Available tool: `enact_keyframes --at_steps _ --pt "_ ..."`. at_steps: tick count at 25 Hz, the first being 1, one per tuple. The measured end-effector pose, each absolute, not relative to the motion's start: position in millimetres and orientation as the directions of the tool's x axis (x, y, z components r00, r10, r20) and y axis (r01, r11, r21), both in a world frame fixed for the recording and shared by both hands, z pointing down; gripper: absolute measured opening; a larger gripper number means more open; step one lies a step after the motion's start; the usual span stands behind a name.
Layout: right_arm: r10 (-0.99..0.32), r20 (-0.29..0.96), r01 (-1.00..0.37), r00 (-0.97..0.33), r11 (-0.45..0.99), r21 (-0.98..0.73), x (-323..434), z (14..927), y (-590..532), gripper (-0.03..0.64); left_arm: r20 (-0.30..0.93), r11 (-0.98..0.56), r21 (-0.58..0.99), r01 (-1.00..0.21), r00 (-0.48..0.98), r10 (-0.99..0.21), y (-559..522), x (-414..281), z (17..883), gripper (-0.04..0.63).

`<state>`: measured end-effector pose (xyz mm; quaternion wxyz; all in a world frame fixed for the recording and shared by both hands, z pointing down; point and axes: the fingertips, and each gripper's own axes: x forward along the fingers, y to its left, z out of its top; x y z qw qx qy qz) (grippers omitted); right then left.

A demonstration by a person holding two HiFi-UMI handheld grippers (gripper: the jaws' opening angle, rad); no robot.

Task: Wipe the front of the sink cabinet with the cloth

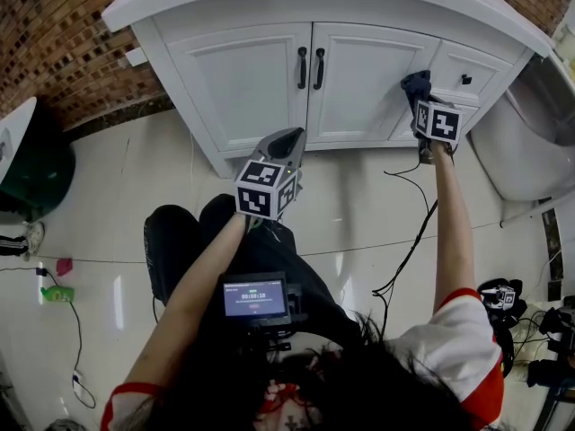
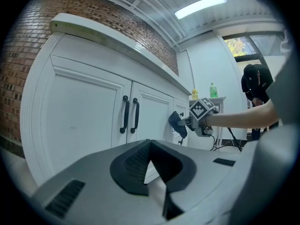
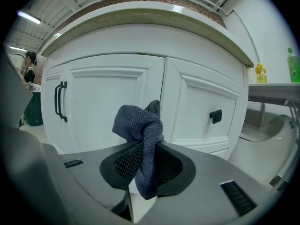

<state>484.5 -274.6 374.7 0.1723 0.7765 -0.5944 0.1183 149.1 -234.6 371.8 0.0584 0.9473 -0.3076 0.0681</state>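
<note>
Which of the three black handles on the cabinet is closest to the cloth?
The small square knob on the narrow right-hand panel; it sits just right of the cloth in the right gripper. The two long bar handles meet farther left.

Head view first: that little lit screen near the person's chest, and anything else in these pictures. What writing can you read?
Small screen: a line of digits, too blurred to read.
Marker cubes: black-and-white square patterns, no words.
Green bottle: label too small to read.
</note>
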Motion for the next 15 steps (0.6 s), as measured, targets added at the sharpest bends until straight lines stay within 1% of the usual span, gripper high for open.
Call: enact_keyframes --at_steps 6,11,15 --pt "-0.901 0.39 -0.98 0.191 -0.155 0.122 450.8 386.1 -279.3 0.087 0.151 -0.825 0.029 -0.564 0.819 -0.554 -235.2 169.8 360.0 0.035" --pt "-0.921 0.381 -0.995 0.079 -0.049 0.087 388.5 396.8 -294.8 0.087 0.107 -0.841 0.007 -0.541 0.836 -0.538 -232.8 178.6 342.0 0.035" --pt "-0.933 0.36 -0.996 -0.03 0.058 0.066 330.1 396.0 -308.4 0.087 0.122 -0.836 0.027 -0.548 0.832 -0.541 -230.3 171.8 349.3 0.035"
